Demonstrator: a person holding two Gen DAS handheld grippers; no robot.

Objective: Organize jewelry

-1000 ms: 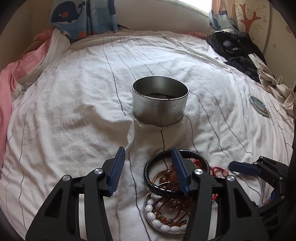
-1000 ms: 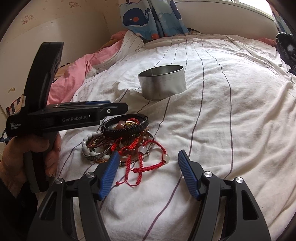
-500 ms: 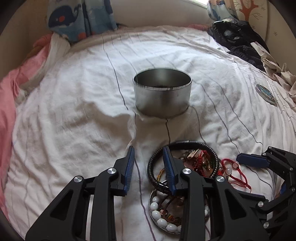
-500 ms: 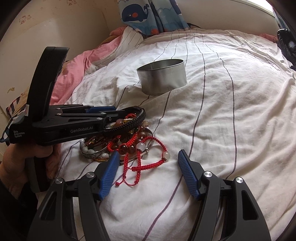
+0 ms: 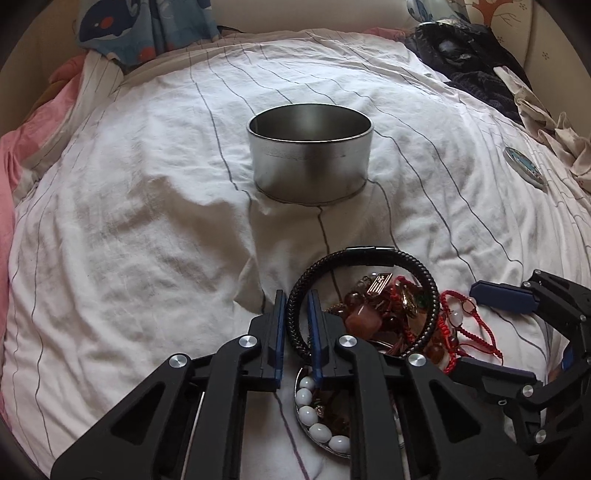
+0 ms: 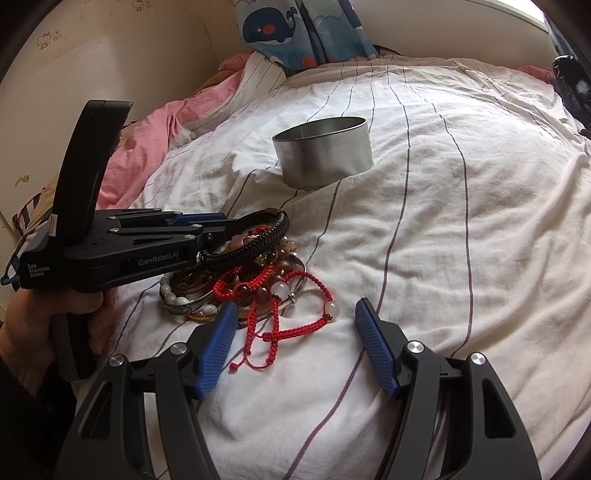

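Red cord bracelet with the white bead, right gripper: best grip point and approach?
Take the free cord loop by the white bead of the red cord bracelet, from above. It lies flat, clear of the pile, between the open right gripper fingers.

You are in a home bedroom: a bed (image 5: pixel 155 206) with striped white sheet lies ahead of the jaws, a whale-print curtain (image 6: pixel 295 29) beyond it.
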